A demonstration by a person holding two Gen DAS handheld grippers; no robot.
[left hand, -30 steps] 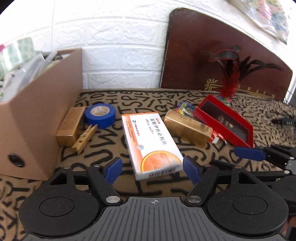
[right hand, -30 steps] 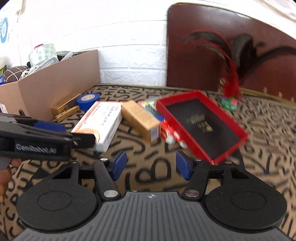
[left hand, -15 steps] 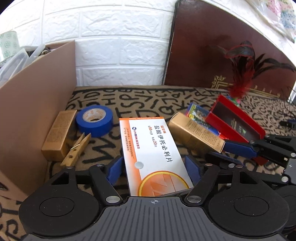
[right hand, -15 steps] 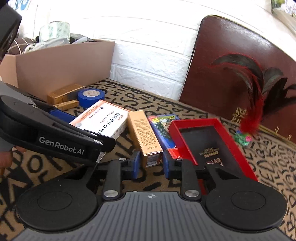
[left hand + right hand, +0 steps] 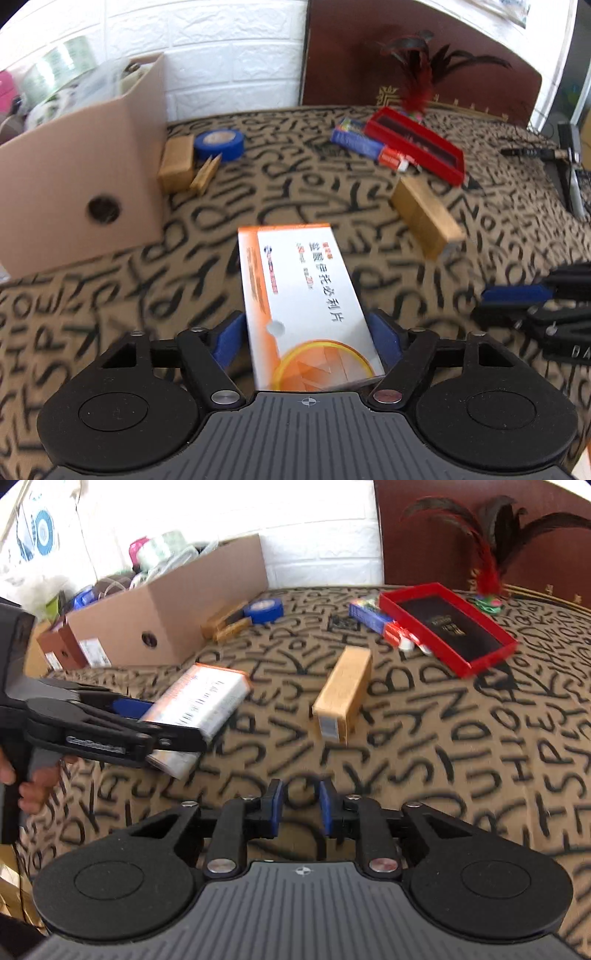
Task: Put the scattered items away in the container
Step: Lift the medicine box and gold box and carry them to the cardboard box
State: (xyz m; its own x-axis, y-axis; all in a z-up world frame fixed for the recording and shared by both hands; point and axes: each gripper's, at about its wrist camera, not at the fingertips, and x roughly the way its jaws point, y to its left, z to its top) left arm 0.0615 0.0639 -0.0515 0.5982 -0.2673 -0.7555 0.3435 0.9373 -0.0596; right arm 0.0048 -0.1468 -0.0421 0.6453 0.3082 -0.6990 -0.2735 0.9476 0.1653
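Note:
My left gripper (image 5: 306, 336) is shut on a white and orange medicine box (image 5: 306, 306) and holds it above the patterned cloth; it also shows in the right wrist view (image 5: 199, 705). My right gripper (image 5: 300, 805) is nearly closed and holds nothing, low over the cloth. A gold box (image 5: 343, 694) lies ahead of it, apart from the other items. The cardboard container (image 5: 81, 177) stands at the left, with several items inside (image 5: 162, 554).
A blue tape roll (image 5: 219, 144), a gold box (image 5: 177, 162) and a wooden clothespin (image 5: 205, 173) lie beside the container. A red tray (image 5: 447, 624), a blue packet (image 5: 369, 616) and a feather shuttlecock (image 5: 487, 579) are at the far right. A dark headboard (image 5: 369, 59) stands behind.
My left gripper has closed on the medicine box and lifted it back from the pile. My right gripper has pulled back, and the gold box now lies further out on the cloth.

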